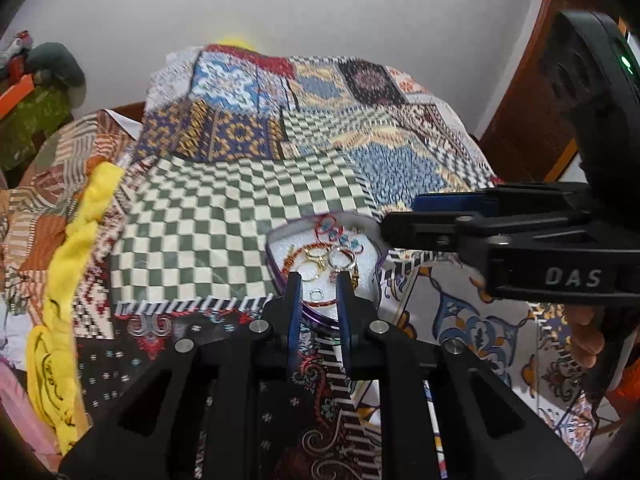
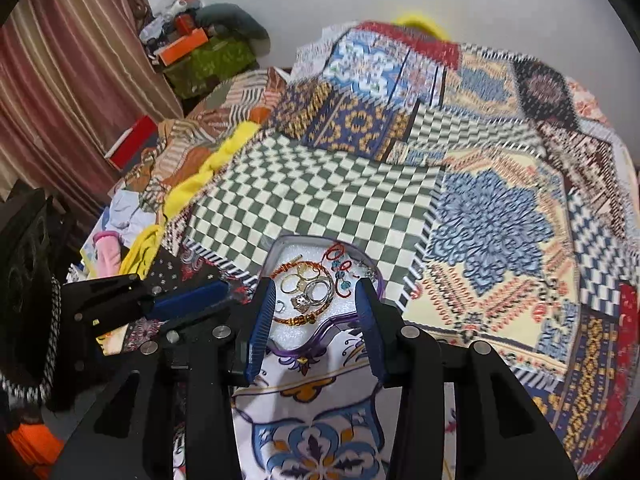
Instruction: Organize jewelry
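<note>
Patchwork quilt (image 2: 492, 216) covered the bed. On it, near both claws, lay a purple-rimmed box (image 2: 290, 338) holding rings (image 2: 310, 292) and bangles. Right claw (image 2: 316, 290) stood apart above it, gripping nothing; left claw (image 1: 319, 278) was narrowly parted, empty.

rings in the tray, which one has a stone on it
The silver ring in the middle of the tray: it carries a chunky clear stone at its lower left. The gold rings just above and left of it are plain bands.

"DAS" in pale letters on the right tool (image 1: 400, 220).
</note>
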`<state>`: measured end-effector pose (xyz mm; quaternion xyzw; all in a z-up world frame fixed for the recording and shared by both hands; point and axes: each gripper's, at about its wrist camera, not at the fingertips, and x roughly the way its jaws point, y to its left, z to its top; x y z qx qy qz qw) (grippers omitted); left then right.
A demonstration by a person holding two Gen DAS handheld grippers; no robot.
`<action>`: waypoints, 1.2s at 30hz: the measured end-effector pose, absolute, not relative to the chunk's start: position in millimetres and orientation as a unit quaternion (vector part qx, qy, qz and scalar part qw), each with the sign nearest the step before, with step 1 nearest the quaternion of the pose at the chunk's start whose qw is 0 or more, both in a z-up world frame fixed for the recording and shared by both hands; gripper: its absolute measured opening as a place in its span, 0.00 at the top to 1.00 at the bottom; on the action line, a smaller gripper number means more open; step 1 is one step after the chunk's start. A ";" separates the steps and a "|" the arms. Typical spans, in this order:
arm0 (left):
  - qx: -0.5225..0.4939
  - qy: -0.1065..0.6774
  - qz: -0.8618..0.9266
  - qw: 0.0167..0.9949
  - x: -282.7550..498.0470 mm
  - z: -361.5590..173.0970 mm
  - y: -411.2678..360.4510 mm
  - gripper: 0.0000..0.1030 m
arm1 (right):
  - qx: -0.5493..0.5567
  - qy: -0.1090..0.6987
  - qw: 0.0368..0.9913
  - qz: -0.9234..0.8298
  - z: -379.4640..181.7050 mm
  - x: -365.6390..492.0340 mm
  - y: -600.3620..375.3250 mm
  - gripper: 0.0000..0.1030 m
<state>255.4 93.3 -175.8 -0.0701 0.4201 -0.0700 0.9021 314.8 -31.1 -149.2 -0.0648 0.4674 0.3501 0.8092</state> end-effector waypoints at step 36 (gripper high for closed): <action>-0.047 0.053 0.047 0.996 -1.6 28.1 52.8 0.12 | 0.006 0.041 0.970 0.241 28.7 61.9 -136.9 0.00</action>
